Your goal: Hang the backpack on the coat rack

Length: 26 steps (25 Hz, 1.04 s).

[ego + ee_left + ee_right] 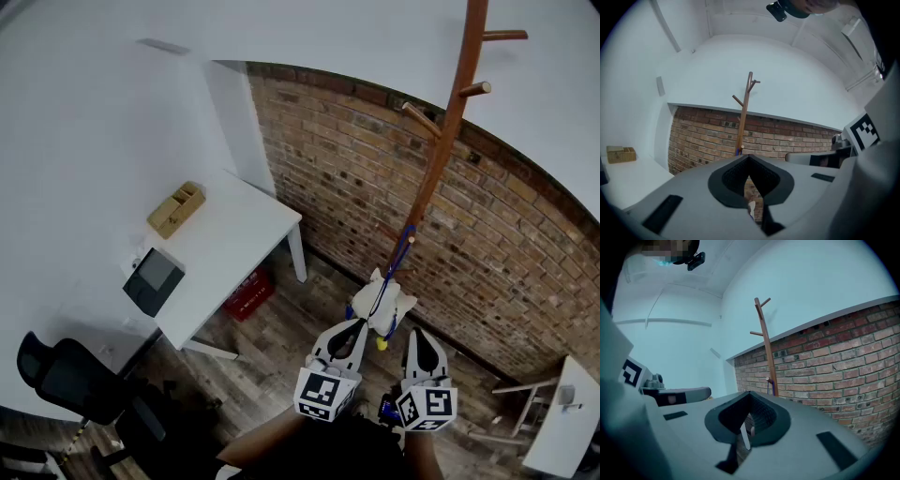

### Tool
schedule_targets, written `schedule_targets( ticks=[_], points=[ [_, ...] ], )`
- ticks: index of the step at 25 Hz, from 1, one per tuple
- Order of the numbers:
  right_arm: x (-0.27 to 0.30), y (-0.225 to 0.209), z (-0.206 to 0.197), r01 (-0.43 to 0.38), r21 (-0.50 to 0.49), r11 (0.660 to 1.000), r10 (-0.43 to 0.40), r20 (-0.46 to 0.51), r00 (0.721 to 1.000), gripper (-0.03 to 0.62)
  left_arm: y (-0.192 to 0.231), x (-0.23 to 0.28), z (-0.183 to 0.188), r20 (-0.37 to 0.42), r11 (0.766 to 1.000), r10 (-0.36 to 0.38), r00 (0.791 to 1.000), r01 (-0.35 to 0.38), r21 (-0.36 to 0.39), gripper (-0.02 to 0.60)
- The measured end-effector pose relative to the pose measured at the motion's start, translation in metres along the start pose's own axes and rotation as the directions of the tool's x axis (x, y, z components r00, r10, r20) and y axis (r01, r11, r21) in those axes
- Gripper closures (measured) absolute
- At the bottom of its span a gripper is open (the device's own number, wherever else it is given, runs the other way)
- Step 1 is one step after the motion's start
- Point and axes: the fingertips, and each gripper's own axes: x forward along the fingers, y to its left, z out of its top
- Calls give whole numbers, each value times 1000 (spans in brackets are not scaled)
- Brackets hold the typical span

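Observation:
A small white backpack [382, 302] hangs by its blue strap [401, 253] from a low peg of the wooden coat rack [448, 131], in front of the brick wall. In the head view my left gripper [360, 324] is shut, its tip just beside the bag's lower left; I cannot tell whether it touches. A little to the right of the bag, my right gripper [418, 332] is also shut and apart from it. The rack [743, 117] rises beyond the left gripper [748, 157] in its own view. The right gripper view shows the rack [767, 348] past the right gripper [749, 394].
A white desk [234, 234] stands to the left with a wooden organiser [176, 208] and a dark device [153, 280] on it, and a red crate [247, 293] beneath. A black office chair [66, 375] is at lower left. White furniture [562, 422] sits at lower right.

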Motion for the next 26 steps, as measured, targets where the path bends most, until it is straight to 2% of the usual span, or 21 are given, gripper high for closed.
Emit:
schedule_targets(
  ticks=[5, 15, 26],
  points=[
    [0, -19, 2, -19, 9, 1000, 19, 0, 1000, 582, -14, 14, -1, 6, 1000, 13, 1000, -13, -4, 575],
    [2, -27, 10, -57, 12, 998, 57, 14, 998, 582, -24, 21, -1, 14, 999, 46, 999, -46, 4, 575],
    [-1, -39, 15, -53, -2, 999, 53, 24, 998, 582, -30, 26, 1, 11, 999, 46, 999, -46, 2, 575]
  ],
)
